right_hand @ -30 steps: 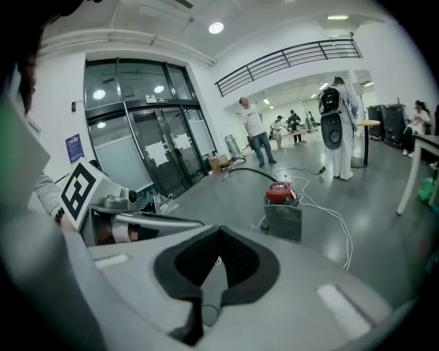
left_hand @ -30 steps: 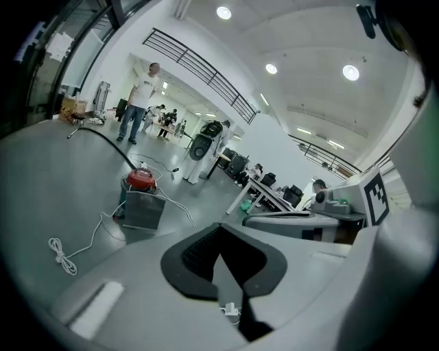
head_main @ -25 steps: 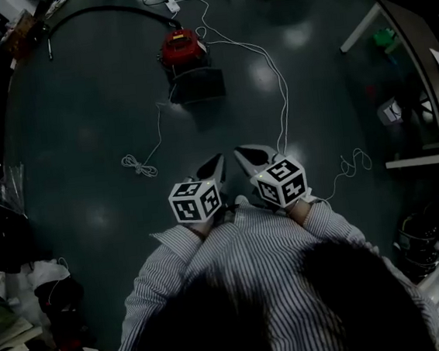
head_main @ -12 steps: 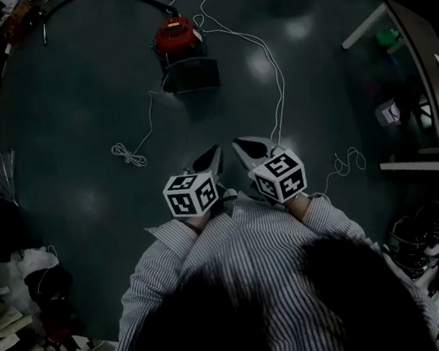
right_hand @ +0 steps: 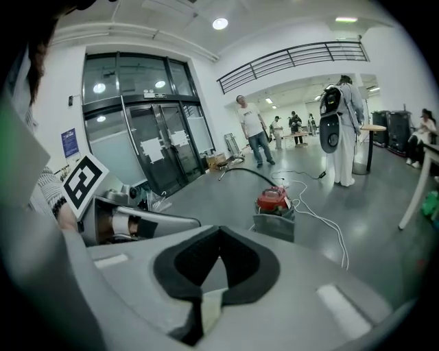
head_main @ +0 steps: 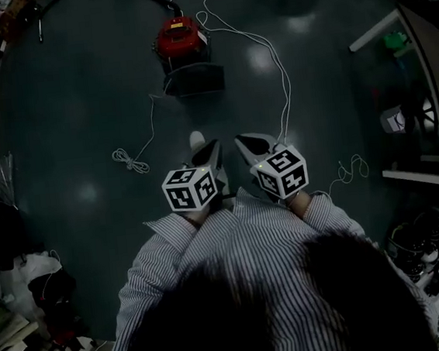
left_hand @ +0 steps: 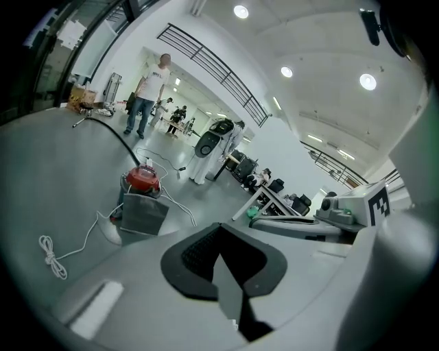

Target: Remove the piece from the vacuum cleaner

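- Grey piece point(head_main: 194, 80) sits against the vacuum cleaner point(head_main: 180, 38) on its near side, untouched
- Left gripper point(head_main: 214, 149), right gripper point(head_main: 243, 143): closed, empty, well short of the vacuum cleaner
- Nothing done; approach, grasp, removal remain

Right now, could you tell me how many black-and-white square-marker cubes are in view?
2: one cube on the left gripper, left of centre in the head view; another on the right gripper beside it. None appears hidden.
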A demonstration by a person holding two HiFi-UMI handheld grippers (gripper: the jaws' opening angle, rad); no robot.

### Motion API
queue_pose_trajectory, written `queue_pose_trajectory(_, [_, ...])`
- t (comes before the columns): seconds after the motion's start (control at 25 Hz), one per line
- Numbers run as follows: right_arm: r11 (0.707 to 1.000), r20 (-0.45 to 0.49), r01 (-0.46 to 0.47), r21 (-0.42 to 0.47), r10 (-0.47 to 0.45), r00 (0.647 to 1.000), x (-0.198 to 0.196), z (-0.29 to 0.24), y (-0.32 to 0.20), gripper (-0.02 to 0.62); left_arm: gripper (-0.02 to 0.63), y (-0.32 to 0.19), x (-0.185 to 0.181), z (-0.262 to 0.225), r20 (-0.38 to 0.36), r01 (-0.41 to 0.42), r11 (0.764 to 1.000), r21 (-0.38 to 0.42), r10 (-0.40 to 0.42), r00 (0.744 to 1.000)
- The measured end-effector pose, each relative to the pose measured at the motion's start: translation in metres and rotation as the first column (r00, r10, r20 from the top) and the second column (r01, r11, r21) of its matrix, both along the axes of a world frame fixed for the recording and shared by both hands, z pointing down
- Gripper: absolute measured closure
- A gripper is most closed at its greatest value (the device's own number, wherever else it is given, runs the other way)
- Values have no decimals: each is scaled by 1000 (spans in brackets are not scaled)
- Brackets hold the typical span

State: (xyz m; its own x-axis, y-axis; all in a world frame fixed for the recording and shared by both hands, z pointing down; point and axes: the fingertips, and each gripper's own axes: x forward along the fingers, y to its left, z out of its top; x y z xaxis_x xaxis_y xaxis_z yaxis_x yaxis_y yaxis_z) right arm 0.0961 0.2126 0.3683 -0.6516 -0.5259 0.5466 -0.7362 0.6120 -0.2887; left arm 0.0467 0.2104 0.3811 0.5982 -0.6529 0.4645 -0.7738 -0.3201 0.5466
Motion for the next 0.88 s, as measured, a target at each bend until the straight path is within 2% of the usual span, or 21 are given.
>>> queue_pose_trajectory(0.44, [998,7,-64,-16,64,998,-62,-15,-189,594,605,-188,-52,-14,10,-99,995,-6,99,995])
queue_pose_trajectory(0.56, [997,1,-76,-30,76,997,-72,-15,-222,594,606,-219,-60,-13,8,-111,994,-19,112,994])
queue_pose_trajectory(0.72, [994,-14,-83,-68,82,997,-74,-6,-248,594,604,-246,-62,-6,45,-137,990,-17,137,990])
queue_pose_trajectory(0.88, [991,-19,-73,-109,71,997,-75,7,-264,594,606,-262,-68,7,43,-113,992,-60,115,992])
